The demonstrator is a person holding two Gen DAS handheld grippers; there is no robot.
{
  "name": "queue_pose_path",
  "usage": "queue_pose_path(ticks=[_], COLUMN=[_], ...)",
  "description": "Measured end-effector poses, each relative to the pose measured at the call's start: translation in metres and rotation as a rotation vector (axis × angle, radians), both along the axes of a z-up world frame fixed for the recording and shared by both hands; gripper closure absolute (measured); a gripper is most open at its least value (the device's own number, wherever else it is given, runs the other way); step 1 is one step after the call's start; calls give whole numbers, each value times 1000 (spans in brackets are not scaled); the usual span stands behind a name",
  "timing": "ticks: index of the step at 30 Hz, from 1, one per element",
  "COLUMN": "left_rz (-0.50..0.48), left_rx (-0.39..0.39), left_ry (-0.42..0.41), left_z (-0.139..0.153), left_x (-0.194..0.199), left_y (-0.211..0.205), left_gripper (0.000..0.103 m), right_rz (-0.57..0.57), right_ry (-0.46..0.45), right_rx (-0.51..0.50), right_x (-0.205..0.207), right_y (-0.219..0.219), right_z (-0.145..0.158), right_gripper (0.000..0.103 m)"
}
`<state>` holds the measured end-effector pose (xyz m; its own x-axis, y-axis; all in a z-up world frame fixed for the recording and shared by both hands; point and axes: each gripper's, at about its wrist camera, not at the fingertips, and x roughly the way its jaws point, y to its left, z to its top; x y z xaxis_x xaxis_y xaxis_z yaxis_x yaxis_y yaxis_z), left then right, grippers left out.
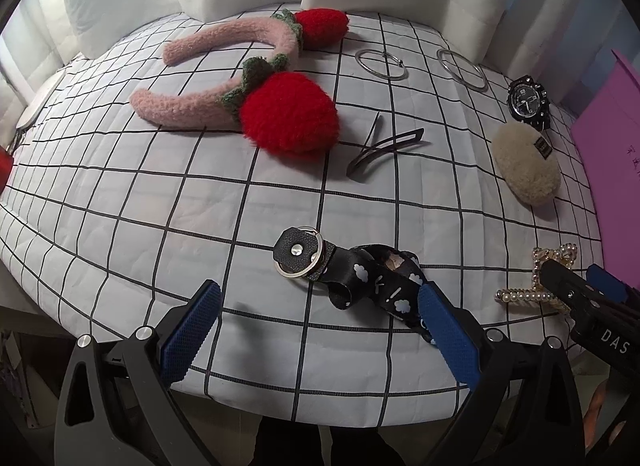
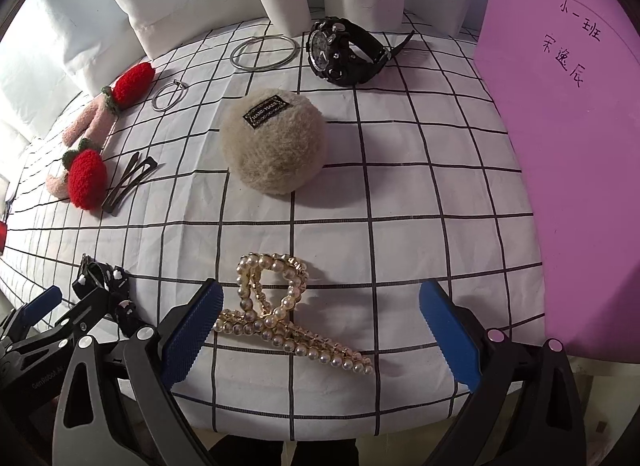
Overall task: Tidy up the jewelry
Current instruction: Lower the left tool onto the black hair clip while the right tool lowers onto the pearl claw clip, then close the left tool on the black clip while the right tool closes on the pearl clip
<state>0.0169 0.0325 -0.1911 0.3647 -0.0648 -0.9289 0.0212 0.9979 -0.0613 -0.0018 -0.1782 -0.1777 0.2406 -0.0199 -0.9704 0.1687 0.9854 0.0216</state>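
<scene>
nothing sorted yet, all jewelry is lying loose on the desk (image 2: 400,201). i'm holding left claw (image 1: 318,308) wide open and empty, strap (image 1: 376,282) lying just ahead, touching one pad. right claw (image 2: 320,308) wide open too, empty, pearl clip (image 2: 280,314) sitting between its pads. puff (image 2: 276,145), watch (image 2: 344,51), rings, headband farther back; nothing blocking.

Pearl claw clip (image 2: 280,306) lying flat, black strap keyring (image 1: 352,274) lying beside it
</scene>
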Motion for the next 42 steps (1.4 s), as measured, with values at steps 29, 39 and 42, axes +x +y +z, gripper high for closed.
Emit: queue_pose_path(ticks=[29,39,42], left_rz=[-71,-152,-144], left_rx=[11,-63,-83], left_ry=[-62,-113,-117], left_z=[-8,3,6], left_x=[8,0,1], left_y=[-20,-33,-29], left_gripper=[21,92,96], right_rz=[47,98,83], right_ry=[-10,-46,-53], right_rx=[-27,-19,14], right_x=[-9,-10,-7], right_y=[3,9,3], right_z=[-18,-8,-7], right_gripper=[9,51,72])
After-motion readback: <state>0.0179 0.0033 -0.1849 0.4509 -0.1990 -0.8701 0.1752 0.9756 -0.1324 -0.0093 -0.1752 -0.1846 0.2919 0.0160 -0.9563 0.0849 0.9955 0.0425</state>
